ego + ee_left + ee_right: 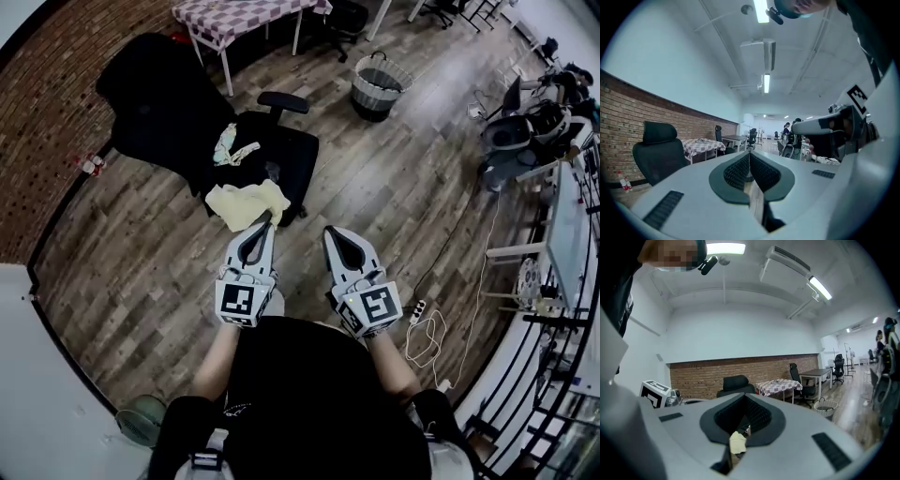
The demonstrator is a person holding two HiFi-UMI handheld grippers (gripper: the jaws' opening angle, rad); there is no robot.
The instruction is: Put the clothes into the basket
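Observation:
A pale yellow cloth (248, 202) lies crumpled at the front edge of the black office chair (178, 117). A white and green garment (232, 146) rests on the seat behind it. My left gripper (265, 220) is shut, its tip right at the yellow cloth's near edge; no cloth shows between its jaws in the left gripper view (749, 161). My right gripper (333, 232) hovers over the floor to the right, jaws together and empty; through the slit below its pads I see the yellow cloth (737, 442). The round basket (380, 84) stands on the floor beyond the chair.
A table with a checkered cover (246, 14) stands at the back by the brick wall (56, 103). Machines and cables (525, 131) crowd the right side. A power strip with a white cord (422, 323) lies by my right arm. The basket (824, 406) shows right of the table.

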